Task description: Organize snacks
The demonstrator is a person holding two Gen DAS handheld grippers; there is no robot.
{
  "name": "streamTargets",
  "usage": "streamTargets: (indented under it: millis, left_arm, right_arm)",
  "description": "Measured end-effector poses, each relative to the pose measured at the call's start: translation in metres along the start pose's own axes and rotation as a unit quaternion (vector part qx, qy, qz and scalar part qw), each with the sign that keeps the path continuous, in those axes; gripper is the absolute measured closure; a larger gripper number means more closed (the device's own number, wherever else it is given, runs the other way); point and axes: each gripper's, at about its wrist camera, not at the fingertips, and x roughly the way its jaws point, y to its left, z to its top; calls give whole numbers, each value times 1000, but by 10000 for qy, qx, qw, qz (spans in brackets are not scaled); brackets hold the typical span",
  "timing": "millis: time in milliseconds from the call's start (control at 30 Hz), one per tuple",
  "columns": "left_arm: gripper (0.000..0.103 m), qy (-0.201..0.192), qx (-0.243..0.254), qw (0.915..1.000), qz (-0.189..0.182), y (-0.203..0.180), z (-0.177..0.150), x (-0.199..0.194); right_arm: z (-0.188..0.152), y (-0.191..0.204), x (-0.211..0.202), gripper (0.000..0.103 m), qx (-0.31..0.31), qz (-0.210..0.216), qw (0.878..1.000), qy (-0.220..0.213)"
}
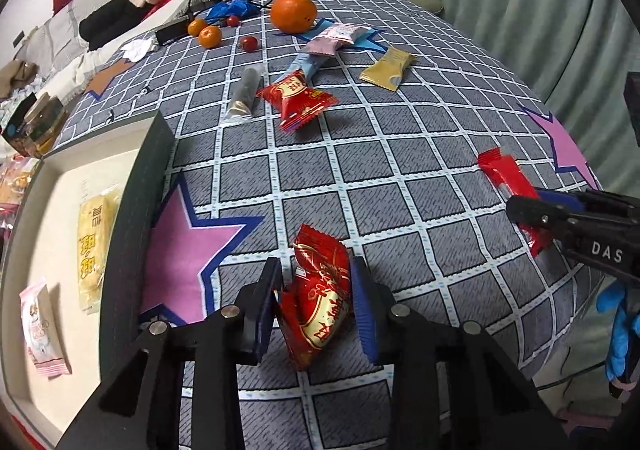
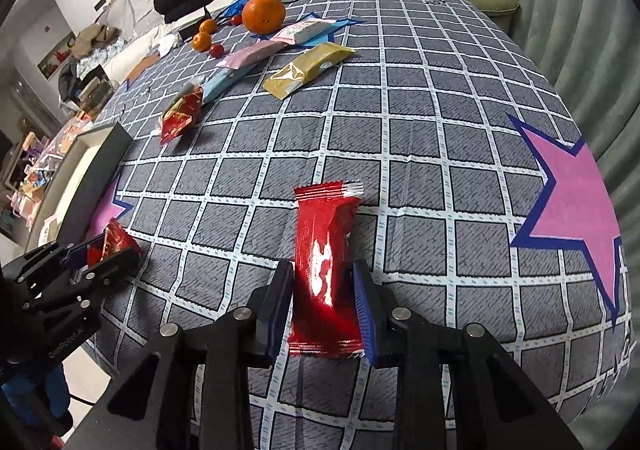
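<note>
Snack sorting, part done.

In the box (image 1: 132, 185), at the table's left edge: 2 packets, 1 yellow packet (image 1: 94, 250) and 1 pink packet (image 1: 40, 334).

In hand, 2 packets:
- Left gripper (image 1: 316, 306): jaws closed on a red-and-gold packet (image 1: 320, 298), crumpled between the pads, just beside the box wall over the pink star of the tablecloth (image 1: 400, 169).
- Right gripper (image 2: 324, 306): jaws clamped on a plain red packet (image 2: 326, 270), which lies lengthwise between the pads and low over the cloth; whether it rests on the cloth cannot be told.

Left loose on the cloth, farther off, 6 packets by my count:
- 1 red-and-gold packet (image 1: 298, 97)
- 1 dark tube packet (image 1: 245, 89)
- 1 light blue packet (image 1: 308, 63)
- 1 pink flat packet (image 1: 322, 45)
- 1 white-and-pink packet (image 1: 346, 33)
- 1 gold packet (image 1: 388, 67)

Fruit at the far end, not packets:
- 1 large orange (image 1: 293, 13)
- 2 small oranges (image 1: 210, 37)
- 2 small red fruits (image 1: 250, 42)

Judgement: 2 stored, 2 gripped and ready to carry to the box, 6 to fetch. About a quarter through, if fruit is left out.
</note>
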Motion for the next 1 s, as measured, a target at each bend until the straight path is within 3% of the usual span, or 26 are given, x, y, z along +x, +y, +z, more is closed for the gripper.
streamTargets:
  millis: [33,67,167,200,233,267,333,733,1000]
  left_arm:
    - [65,1,-28,10000,10,1,-1,-1]
    - [65,-2,-56,10000,14,2,-1,-1]
    - [67,-37,-79,10000,-12,4,-3,-6]
    - [67,-46,-77,10000,-15,4,-4,-7]
    - [67,-54,-77,10000,-17,4,-4,-8]
    - [67,-62,-82,9999,-25,4,-4,-10]
    - [67,-96,-97,9999,-56,4,-5,-14]
    - [68,-656,-274,9974,-99,26,3,-63]
    - [68,-1016,-626,9925,280,74,6,-91]
  right_arm:
    - [3,1,1,34,5,-50,10000,20]
    - [5,1,2,30,3,-116,9999,-3]
    - [10,3,10,30,-54,-244,9997,56]
    - [12,6,12,38,-122,-343,9993,28]
    - [13,8,13,60,-205,-464,9987,22]
    - [15,14,14,69,-415,-724,9965,-25]
    - [17,16,13,80,-473,-642,9968,-11]
    - [28,55,-25,80,-672,-23,9968,-423]
    - [41,102,-35,80,-978,393,9934,-455]
